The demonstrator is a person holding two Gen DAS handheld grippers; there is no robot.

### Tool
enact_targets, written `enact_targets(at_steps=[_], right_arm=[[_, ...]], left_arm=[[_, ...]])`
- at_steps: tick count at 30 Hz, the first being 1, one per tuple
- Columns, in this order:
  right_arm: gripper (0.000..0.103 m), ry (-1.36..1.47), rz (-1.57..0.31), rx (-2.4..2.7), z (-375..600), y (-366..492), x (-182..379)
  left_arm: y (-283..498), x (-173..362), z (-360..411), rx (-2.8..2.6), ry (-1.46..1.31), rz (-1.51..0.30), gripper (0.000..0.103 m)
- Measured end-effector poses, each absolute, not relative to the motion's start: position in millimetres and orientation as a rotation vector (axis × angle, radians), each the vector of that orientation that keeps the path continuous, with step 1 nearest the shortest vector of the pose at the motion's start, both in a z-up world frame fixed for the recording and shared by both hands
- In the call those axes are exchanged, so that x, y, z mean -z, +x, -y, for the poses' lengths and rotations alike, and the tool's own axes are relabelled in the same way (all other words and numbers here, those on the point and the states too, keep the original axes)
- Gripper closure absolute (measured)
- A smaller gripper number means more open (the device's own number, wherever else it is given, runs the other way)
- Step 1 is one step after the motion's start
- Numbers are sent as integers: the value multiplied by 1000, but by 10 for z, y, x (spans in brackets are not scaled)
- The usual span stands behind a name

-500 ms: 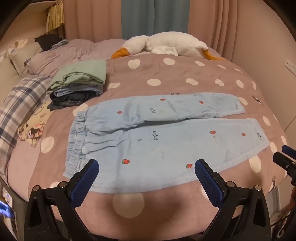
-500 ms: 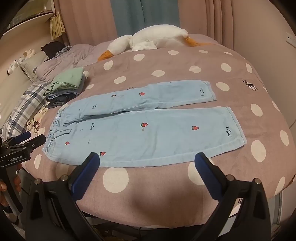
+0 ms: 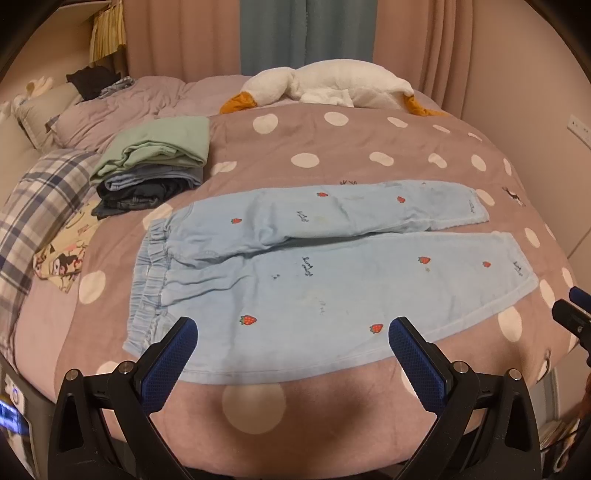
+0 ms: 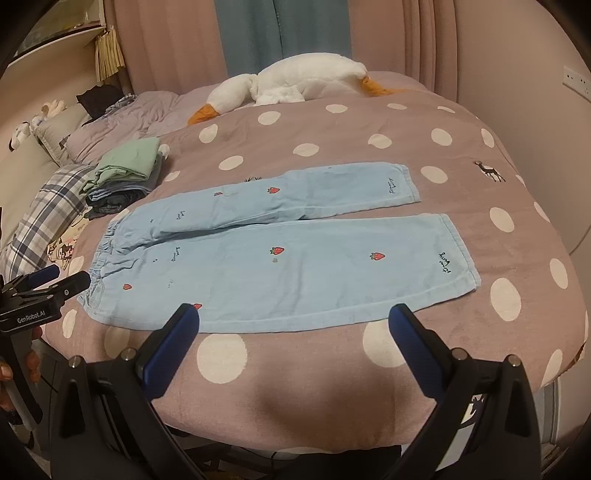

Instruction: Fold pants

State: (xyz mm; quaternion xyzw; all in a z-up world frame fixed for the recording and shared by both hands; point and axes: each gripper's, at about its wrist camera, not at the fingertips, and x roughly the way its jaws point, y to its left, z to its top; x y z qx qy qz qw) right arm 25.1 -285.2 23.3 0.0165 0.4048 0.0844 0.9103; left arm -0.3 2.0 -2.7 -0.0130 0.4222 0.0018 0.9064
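The light-blue strawberry pants (image 3: 317, 273) lie flat and unfolded on the dotted bedspread (image 3: 332, 144), waistband toward the stack of folded clothes (image 3: 155, 162). The left gripper (image 3: 291, 336) hangs wide apart over the near hem, its fingers covering part of that edge. The right gripper (image 4: 293, 323), also spread wide, holds nothing. The plush goose (image 4: 295, 83) is partly cut off behind the bedspread.

Plush goose (image 3: 332, 86) near curtains (image 3: 306, 33); folded clothes stack (image 3: 155, 162) beside plaid blanket (image 3: 40, 206).
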Motion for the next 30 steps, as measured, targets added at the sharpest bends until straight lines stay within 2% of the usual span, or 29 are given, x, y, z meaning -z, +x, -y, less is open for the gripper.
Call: enact_targets(at_steps=[30], right_arm=[[0, 11, -846, -155, 2843, 268, -241]], left_arm=[[41, 98, 0, -19, 3, -835, 0]])
